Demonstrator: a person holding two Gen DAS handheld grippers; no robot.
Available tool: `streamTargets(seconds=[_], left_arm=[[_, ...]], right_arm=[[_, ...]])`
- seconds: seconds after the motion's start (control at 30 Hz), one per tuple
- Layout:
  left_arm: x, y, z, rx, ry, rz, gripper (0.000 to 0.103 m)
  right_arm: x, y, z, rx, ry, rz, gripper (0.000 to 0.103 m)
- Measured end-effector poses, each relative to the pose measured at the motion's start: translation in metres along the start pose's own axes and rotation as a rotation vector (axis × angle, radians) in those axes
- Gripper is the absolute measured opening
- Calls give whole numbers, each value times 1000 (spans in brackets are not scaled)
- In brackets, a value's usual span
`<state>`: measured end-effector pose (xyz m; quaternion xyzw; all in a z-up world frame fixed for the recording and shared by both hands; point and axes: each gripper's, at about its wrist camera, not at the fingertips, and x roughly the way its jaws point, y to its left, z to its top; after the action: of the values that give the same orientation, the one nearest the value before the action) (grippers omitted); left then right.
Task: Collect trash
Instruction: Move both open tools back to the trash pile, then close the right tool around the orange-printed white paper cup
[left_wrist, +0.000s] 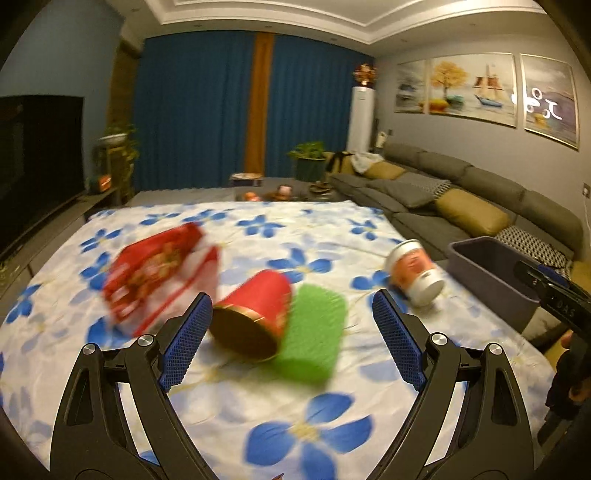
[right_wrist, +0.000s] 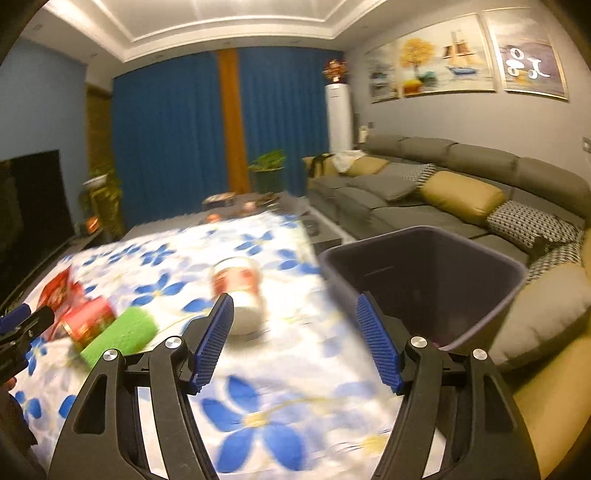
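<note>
On the blue-flowered cloth lie a red paper cup (left_wrist: 255, 310) on its side, a green sponge-like block (left_wrist: 314, 336) beside it, a red snack packet (left_wrist: 159, 269) to the left and a white-and-orange cup (left_wrist: 415, 273) to the right. My left gripper (left_wrist: 291, 314) is open just in front of the red cup, nothing between its pads. My right gripper (right_wrist: 295, 314) is open too, empty, with the white-and-orange cup (right_wrist: 240, 291) lying beyond its left finger. The grey bin (right_wrist: 424, 280) stands at the table's right edge, behind the right finger.
A grey sofa (left_wrist: 461, 192) with yellow and patterned cushions runs along the right wall. A dark television (left_wrist: 37, 158) stands on the left. Plants and small items sit beyond the table's far edge. The right gripper's body (left_wrist: 554, 295) shows at the left view's right edge.
</note>
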<state>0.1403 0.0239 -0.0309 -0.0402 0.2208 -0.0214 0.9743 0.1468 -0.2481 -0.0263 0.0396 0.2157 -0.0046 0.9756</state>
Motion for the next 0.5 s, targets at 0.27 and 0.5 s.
streamTargets(seconds=[0.27,0.5], left_arm=[[-11,32,-3,-46,13,26,87],[-1,24,8,-62,4,14,87]], right_arm=[[15,39,-3,-60,27,33,68],[49,47,-2,-88,71,2,68]])
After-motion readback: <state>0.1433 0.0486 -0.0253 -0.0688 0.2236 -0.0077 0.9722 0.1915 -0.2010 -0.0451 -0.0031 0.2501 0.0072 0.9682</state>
